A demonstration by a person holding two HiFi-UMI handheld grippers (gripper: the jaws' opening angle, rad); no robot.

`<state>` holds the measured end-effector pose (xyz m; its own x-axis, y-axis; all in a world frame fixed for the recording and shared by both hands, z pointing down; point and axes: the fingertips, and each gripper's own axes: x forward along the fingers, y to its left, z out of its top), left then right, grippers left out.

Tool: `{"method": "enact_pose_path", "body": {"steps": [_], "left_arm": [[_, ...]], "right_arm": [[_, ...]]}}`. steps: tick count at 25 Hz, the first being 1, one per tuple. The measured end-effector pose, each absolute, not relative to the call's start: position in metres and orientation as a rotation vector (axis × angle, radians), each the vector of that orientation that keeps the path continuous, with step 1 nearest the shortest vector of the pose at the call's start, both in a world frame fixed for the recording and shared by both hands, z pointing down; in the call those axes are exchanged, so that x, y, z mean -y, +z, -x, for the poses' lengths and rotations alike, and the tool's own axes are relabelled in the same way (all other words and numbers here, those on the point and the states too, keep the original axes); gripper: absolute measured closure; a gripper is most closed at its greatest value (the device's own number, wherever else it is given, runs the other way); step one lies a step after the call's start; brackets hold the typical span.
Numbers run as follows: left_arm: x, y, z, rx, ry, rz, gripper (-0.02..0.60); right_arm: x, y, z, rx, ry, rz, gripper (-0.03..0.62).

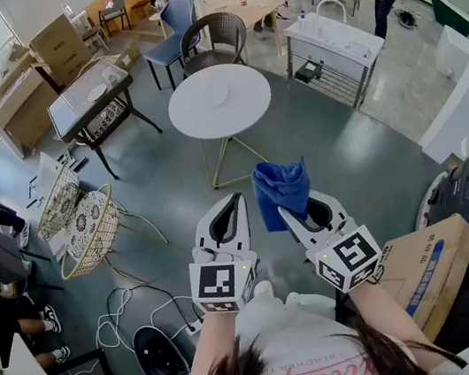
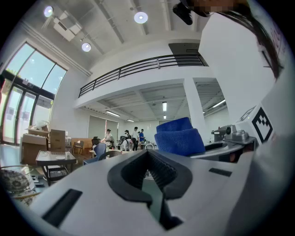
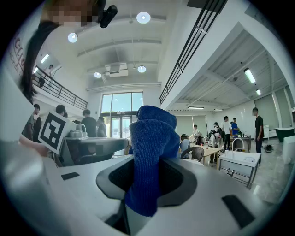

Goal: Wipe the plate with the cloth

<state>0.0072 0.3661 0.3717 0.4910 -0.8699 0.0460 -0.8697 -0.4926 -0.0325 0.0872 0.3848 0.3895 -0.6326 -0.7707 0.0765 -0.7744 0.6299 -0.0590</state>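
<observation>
Blue cloth (image 1: 282, 190) is being pinched by the right gripper (image 1: 293, 217) at lower centre of the head view, jaws clamped on it and the loose end bunching up above the tips. In the right gripper view the fabric is sitting dead centre, running up out of the jaw throat. Left gripper (image 1: 235, 202) is being held just beside it on the left, not touching it, jaws pressed together with nothing in them; the left gripper view is showing the pads meeting. Both tools are being held level in the air, over the grey floor (image 1: 171, 184). Round white table (image 1: 191, 118) is being seen at upper centre, well apart from both tools. What looks like the plate (image 1: 216, 95) is lying near the middle of its top, white on white, so only a faint outline is being made out.
</observation>
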Motion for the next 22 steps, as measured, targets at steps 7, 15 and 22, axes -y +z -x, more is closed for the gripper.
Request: {"method": "enact_pose_path", "body": {"steps": [7,15,22], "left_arm": [[-0.365,0.370,-0.014,-1.547,-0.116,2.682,0.574],[-0.354,0.363,-0.021,-1.555,-0.087,2.645,0.574],[-0.351,0.365,-0.019,-1.612,-0.074,2.609,0.574]], "right_arm": [[-0.382,0.386,-0.087,2.793,0.138,-1.334,0.462],[-0.374,0.382,-0.094,2.814,0.161,-1.303,0.461],[-0.365,0.388,-0.097,2.807,0.173,-1.255,0.461]]}}
